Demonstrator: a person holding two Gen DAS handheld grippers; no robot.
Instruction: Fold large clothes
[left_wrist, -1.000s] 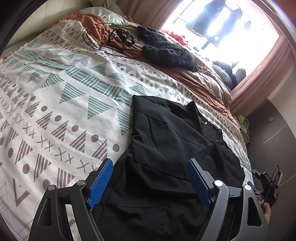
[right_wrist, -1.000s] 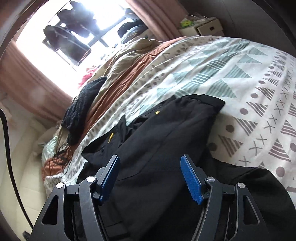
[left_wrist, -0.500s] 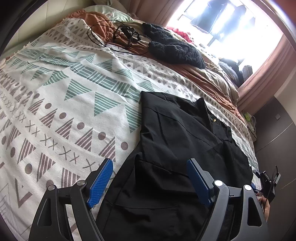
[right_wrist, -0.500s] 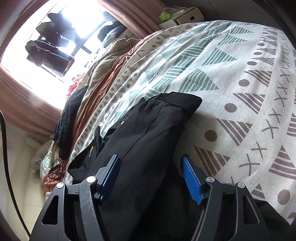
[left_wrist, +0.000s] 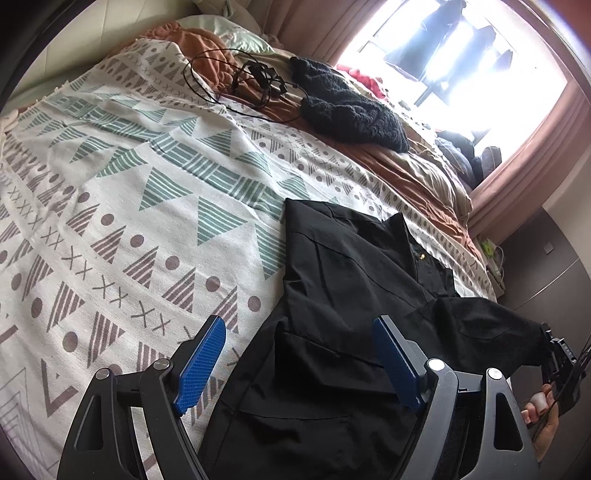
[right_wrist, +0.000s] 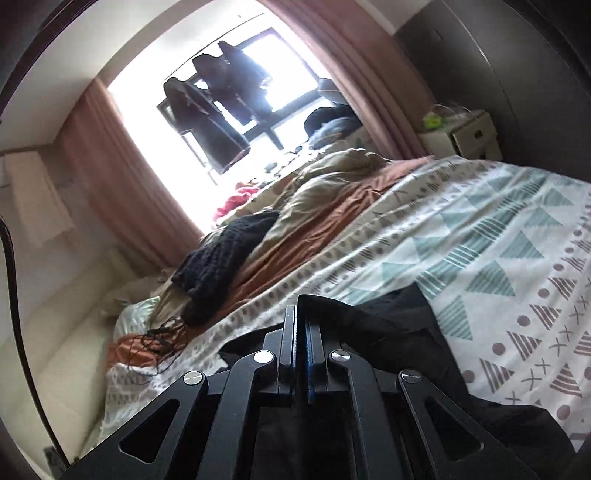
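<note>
A black garment (left_wrist: 351, 295) lies flat on the patterned bedspread (left_wrist: 147, 192), collar toward the window. My left gripper (left_wrist: 299, 354) hovers open over its near part, blue pads either side of the cloth without touching it. At the far right of the left wrist view, my right gripper (left_wrist: 557, 354) pinches the garment's right corner, which is drawn out and raised off the bed. In the right wrist view the right gripper (right_wrist: 301, 306) has its jaws pressed together on the black garment (right_wrist: 399, 325), which bunches around and beneath the fingers.
A black knit sweater (left_wrist: 351, 107) and a tangle of black cables (left_wrist: 255, 85) lie at the far side of the bed on brown bedding (left_wrist: 417, 177). A white nightstand (right_wrist: 465, 133) stands by the curtain. A person's hand (left_wrist: 543, 417) holds the right gripper.
My right gripper's jaws went from wide open to shut on the black garment, and it rose, tilting its view up toward the window. The garment's right corner lifted. The left gripper stayed put.
</note>
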